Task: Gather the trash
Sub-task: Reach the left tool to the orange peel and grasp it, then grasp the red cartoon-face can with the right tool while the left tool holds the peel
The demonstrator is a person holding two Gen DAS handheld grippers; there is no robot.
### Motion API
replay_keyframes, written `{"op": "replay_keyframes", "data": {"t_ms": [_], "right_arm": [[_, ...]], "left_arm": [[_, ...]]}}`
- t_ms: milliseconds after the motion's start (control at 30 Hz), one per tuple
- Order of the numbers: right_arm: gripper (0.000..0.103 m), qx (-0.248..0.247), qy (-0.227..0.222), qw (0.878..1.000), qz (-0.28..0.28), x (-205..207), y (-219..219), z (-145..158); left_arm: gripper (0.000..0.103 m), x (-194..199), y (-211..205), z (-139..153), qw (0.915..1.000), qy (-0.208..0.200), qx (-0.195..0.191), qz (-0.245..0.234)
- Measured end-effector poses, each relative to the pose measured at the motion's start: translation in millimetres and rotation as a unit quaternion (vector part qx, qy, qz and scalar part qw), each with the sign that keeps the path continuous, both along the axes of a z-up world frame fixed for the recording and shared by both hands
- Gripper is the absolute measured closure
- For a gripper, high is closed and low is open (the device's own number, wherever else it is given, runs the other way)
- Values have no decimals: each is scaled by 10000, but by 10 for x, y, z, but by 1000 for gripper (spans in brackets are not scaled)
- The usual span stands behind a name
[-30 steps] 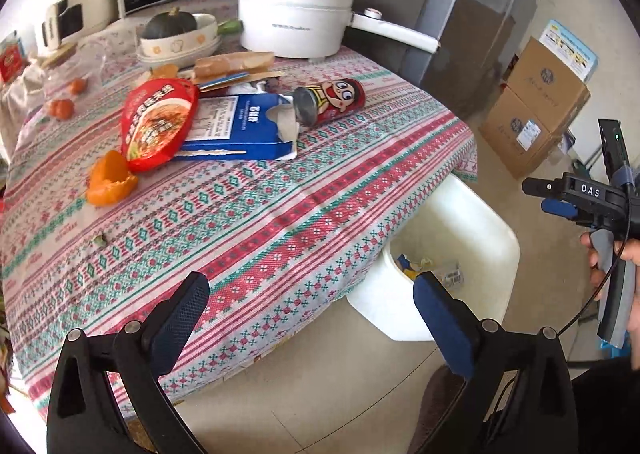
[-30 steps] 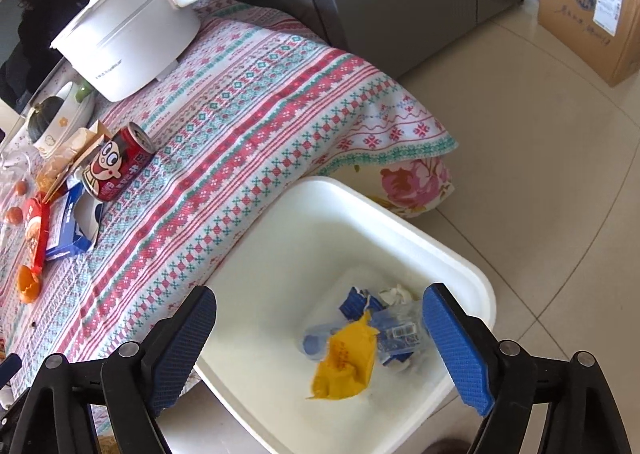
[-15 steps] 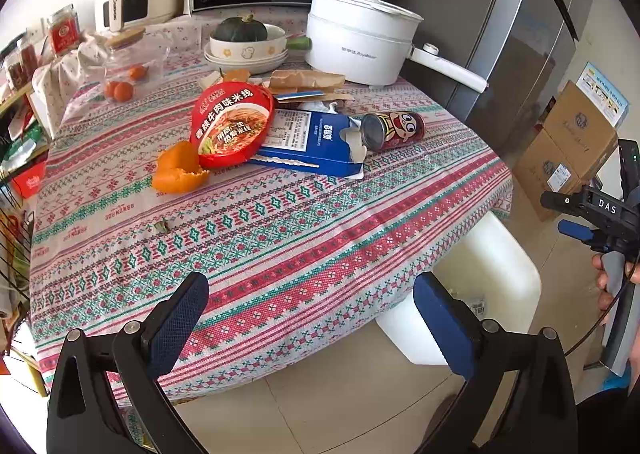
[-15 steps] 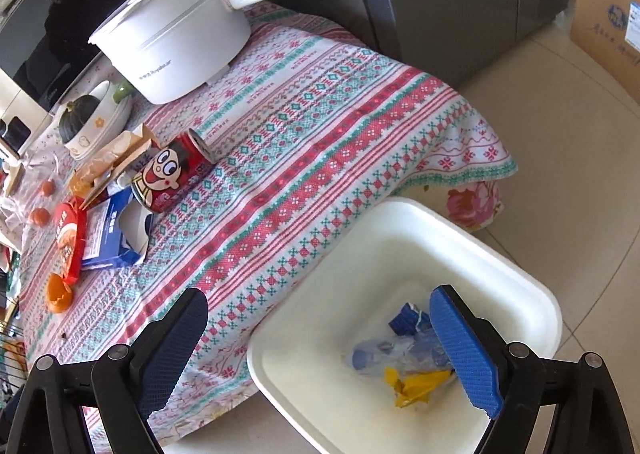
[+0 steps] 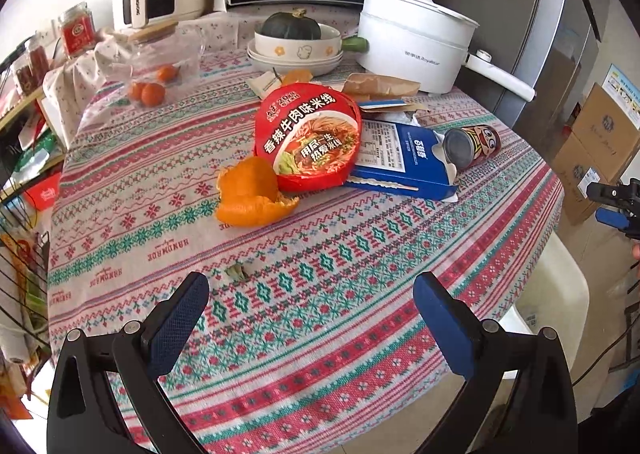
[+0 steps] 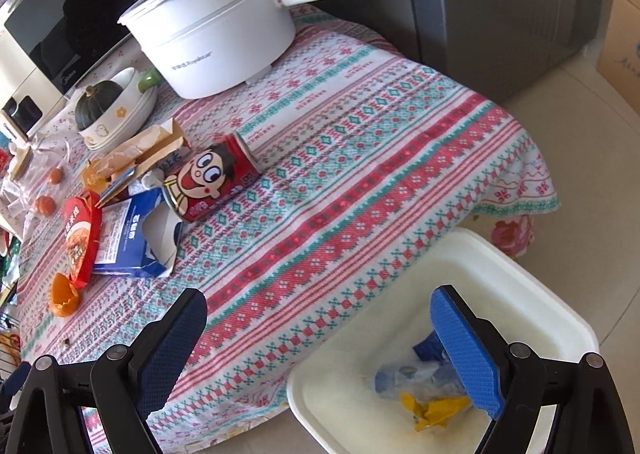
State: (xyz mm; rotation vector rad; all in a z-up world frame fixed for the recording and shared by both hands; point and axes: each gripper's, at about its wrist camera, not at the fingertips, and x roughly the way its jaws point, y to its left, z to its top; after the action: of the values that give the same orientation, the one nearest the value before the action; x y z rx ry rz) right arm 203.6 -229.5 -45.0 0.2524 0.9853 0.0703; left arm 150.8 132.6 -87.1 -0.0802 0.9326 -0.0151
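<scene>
We judge task partly done; white bin point(image 6: 532, 278) beside bench point(image 5: 360, 254) holds few wrappers point(image 6: 434, 410); orange peel point(image 5: 250, 199), noodle lid point(image 5: 308, 139), blue carton point(image 5: 404, 161), can point(image 6: 210, 183) remain on bench; left hand-held gripper point(image 5: 310, 318), right hand-held gripper point(image 6: 320, 350) both apart, empty.

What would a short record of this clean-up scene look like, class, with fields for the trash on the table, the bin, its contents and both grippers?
trash on table: orange peel, red noodle lid, blue carton, red can lying on its side
bin: white, on the floor beside the table
bin contents: yellow wrapper, blue scraps
left gripper: open, empty, over the tablecloth
right gripper: open, empty, jaws just widened, above the table edge and bin
</scene>
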Motion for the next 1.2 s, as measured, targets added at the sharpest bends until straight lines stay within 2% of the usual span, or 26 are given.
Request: {"op": "replay_keyframes", "data": {"t_ms": [233,500,567,600,633,700,800,900,1100,1200], "right_arm": [[9,-232,44,9994,251,234,235,-104],[9,-370,163,9987,295,447,265,-244],[9,-399,137,9987,293,482,264,-255],[9,-410,133,9987,282,500,263,-261],[9,-412,132,9987,271,517,260,-271],[9,-389,123,9988,257,552,260,-289],[9,-369,118,9991,186,606,262,-318],[9,-355,117,9992,114,658,277,-341],[9,-273,70,9996,27,756,372,-370],[9,-151,-26,9999,-27,798,449,-370]], "left_arm": [[0,462,93,-127,9984,45,424,-364],[2,734,314,-335,9985,266,287,-386],[9,765,348,-368,9985,295,180,-421],[19,778,367,-383,9985,326,95,-433],[34,791,383,-403,9983,381,-11,-444],[51,796,416,-418,9979,431,-170,-462],[62,720,448,-384,9979,259,-316,-498],[68,617,511,-337,9978,87,-529,-388],[72,239,631,-296,9896,-242,-1417,-72],[73,188,634,-309,9892,-303,-1433,-13]]}}
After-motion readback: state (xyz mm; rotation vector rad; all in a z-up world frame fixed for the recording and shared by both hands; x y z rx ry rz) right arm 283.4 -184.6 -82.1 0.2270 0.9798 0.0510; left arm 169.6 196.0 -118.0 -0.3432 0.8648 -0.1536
